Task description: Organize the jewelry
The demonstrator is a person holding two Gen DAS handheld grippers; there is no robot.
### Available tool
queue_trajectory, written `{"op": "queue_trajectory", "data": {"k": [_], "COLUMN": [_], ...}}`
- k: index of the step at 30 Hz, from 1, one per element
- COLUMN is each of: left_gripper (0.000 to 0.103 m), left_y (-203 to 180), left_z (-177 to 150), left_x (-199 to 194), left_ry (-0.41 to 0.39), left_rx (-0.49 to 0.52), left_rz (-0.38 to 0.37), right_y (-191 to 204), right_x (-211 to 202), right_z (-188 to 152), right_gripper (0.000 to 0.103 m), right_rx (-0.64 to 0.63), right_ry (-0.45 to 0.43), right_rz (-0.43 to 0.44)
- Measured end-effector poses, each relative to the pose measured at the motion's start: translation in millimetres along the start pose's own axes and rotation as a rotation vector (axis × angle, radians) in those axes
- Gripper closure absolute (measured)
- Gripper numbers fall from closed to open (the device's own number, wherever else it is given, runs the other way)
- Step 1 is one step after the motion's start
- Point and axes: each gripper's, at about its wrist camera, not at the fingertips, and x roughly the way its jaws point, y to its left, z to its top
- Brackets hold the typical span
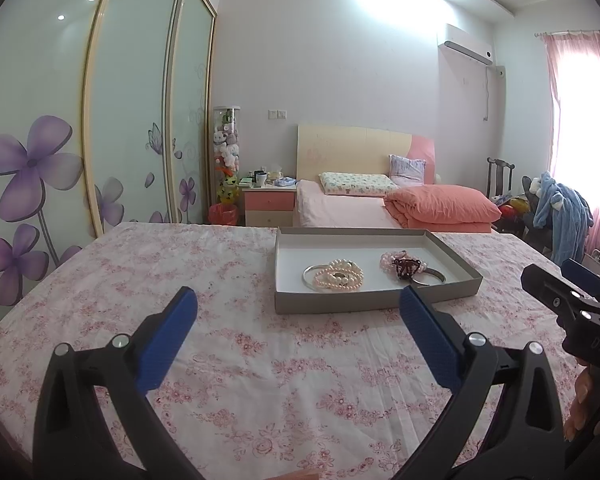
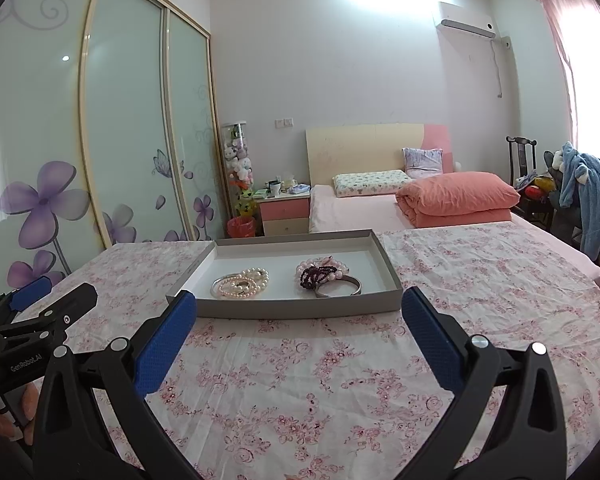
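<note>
Grey tray (image 1: pixel 364 304) on the floral tabletop (image 1: pixel 180 272) holds pearl bracelets (image 1: pixel 342 276); left claw (image 1: pixel 298 304) and right claw (image 2: pixel 300 308) both gape empty.

Bright daylight frm window (image 1: pixel 580 120), ceiling glare, fisheye edge warp, sharp

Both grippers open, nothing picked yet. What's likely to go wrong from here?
1. The dark bead strand lies tangled over the pink bead bracelets and the metal bangle; lifting one may drag the others.
2. The shallow tray sits on loose floral cloth; a push from the right hand-held gripper may slide it.
</note>
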Motion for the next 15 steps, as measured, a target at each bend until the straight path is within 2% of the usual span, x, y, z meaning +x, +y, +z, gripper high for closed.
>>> {"op": "queue_trajectory", "data": {"k": [15], "left_gripper": [0.004], "left_y": [-2.4], "left_z": [-4.5], "left_x": [3.1], "left_ry": [0.011], "left_rx": [0.002], "left_rz": [0.0], "right_y": [-0.6], "right_x": [2.7], "right_z": [-2.8], "right_gripper": [0.002], "right_rx": [0.009], "right_ry": [0.014], "right_rz": [0.003]}}
